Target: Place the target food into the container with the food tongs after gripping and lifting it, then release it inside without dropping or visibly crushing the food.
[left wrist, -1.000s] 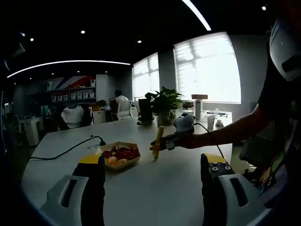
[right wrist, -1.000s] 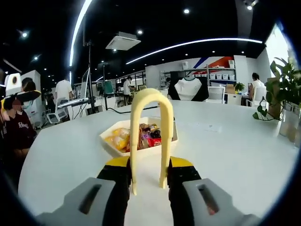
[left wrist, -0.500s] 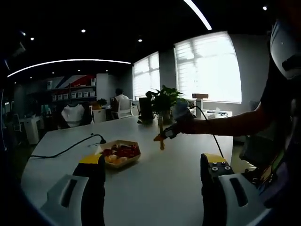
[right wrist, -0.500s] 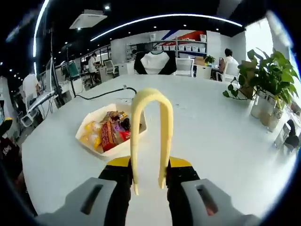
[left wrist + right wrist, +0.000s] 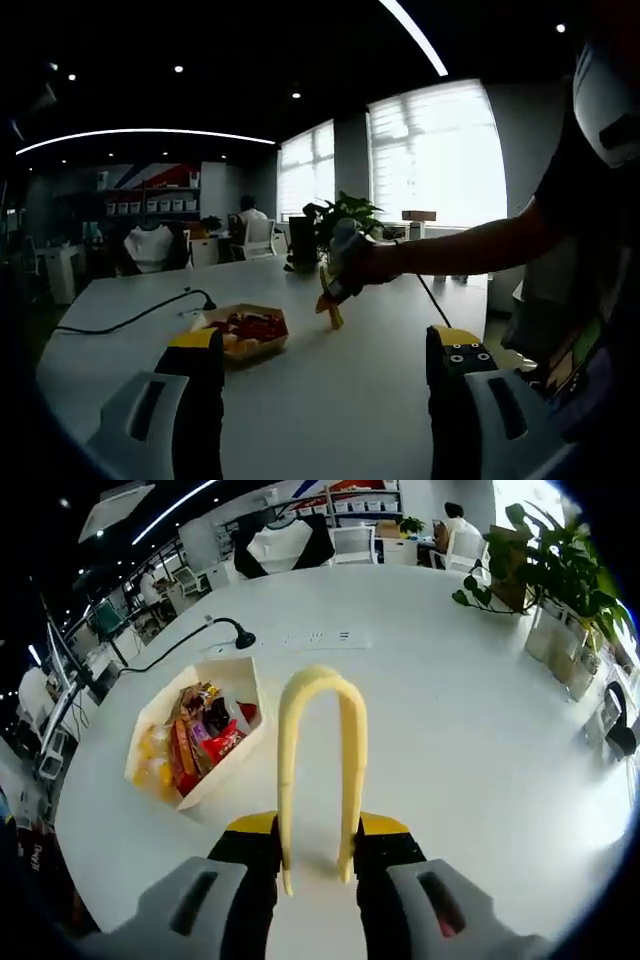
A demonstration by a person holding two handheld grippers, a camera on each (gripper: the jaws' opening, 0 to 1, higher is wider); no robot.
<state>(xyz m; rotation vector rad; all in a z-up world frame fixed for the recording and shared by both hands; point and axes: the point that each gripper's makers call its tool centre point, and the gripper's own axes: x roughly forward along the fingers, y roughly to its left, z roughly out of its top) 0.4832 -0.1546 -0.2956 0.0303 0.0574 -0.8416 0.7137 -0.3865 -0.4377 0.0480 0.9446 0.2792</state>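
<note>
No brand or writing can be read: the packets in the tray are too small and blurred, and the printed strip on the table near the cable in the right gripper view is illegible. Surface is a big white table [image 5: 480,730], smooth, mostly bare. Room is an open office w/ dark ceiling, strip lights and spot lights, bright blinded windows [image 5: 435,150], shelving w/ white boxes [image 5: 140,207], white chairs, seated people at the far end. Potted plant [image 5: 545,565] stands at the table's far edge; a black cable [image 5: 185,645] runs across the top to a spot just beyond the tray. White tray [image 5: 235,680] holds the food [image 5: 195,745]: red, yellow and orange wrapped snack packets, heaped inside, none lifted. Right gripper [image 5: 315,865] pinches the yellow food tongs [image 5: 320,765] between its jaws, bend pointing away from the camera; tong tips lie near the camera, apart, nothing between them. Tongs hang above the table just beside the tray, not touching it. In the left gripper view the left gripper [image 5: 325,400] has jaws wide apart, empty, above the table, tray ahead on the left side; a person's arm [image 5: 470,250] reaches in from the right holding the right gripper w/ the tongs.
</note>
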